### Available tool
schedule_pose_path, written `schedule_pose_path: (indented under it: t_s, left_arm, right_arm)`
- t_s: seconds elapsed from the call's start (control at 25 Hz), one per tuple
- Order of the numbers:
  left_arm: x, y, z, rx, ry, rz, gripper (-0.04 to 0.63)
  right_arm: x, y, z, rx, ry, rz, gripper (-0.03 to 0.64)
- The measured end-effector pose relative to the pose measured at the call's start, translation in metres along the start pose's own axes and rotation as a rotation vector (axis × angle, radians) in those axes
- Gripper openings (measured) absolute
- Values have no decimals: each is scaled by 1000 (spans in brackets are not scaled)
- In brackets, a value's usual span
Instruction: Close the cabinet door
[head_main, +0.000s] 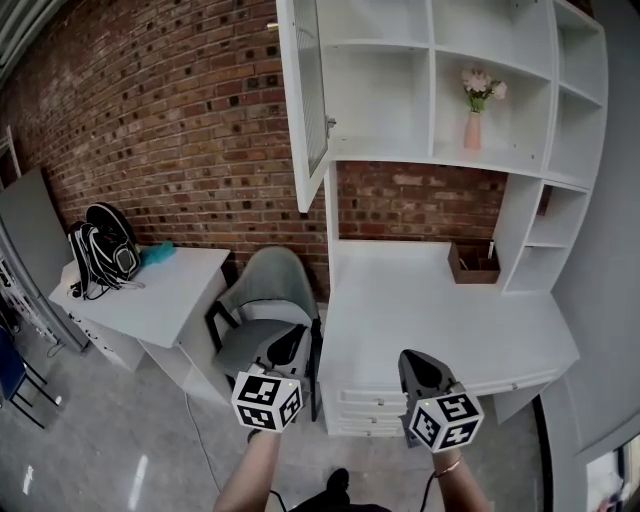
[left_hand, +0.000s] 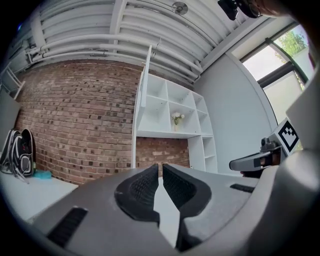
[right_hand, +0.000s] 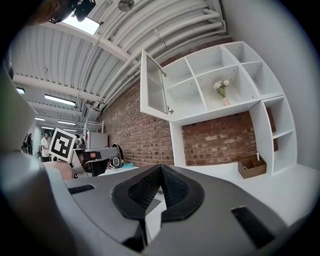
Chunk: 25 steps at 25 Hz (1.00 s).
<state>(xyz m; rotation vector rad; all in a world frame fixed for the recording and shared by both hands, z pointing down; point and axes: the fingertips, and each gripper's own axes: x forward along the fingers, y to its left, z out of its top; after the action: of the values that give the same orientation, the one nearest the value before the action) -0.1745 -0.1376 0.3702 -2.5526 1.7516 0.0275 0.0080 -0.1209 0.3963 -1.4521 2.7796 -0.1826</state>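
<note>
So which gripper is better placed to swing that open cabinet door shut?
Probably left: the left gripper sits on the outer side of the cabinet door, while the right gripper is on its inner side.

White cabinet door (head_main: 305, 100); red brick wall (head_main: 170, 130); pink vase (head_main: 473, 130).

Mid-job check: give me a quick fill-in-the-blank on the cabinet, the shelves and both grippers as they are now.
1. The cabinet door stands ___.
2. The pink vase on the shelf holds ___.
3. The left gripper and the right gripper both have their jaws ___, with nothing between them.
4. The backpack lies on the side table against the ___ wall.
Missing words: open; flowers; shut; brick.
</note>
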Motion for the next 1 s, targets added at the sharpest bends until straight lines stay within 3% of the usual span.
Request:
schedule_pose_path:
  t_s: [0.48,1.0]
  left_arm:
    - [82,51,92,67,-153,-33,43]
    - [115,64,161,120,-297,-85,109]
  right_arm:
    - [91,-4,76,-65,-105,50,2]
    - [141,-3,104,-106,-140,56,2]
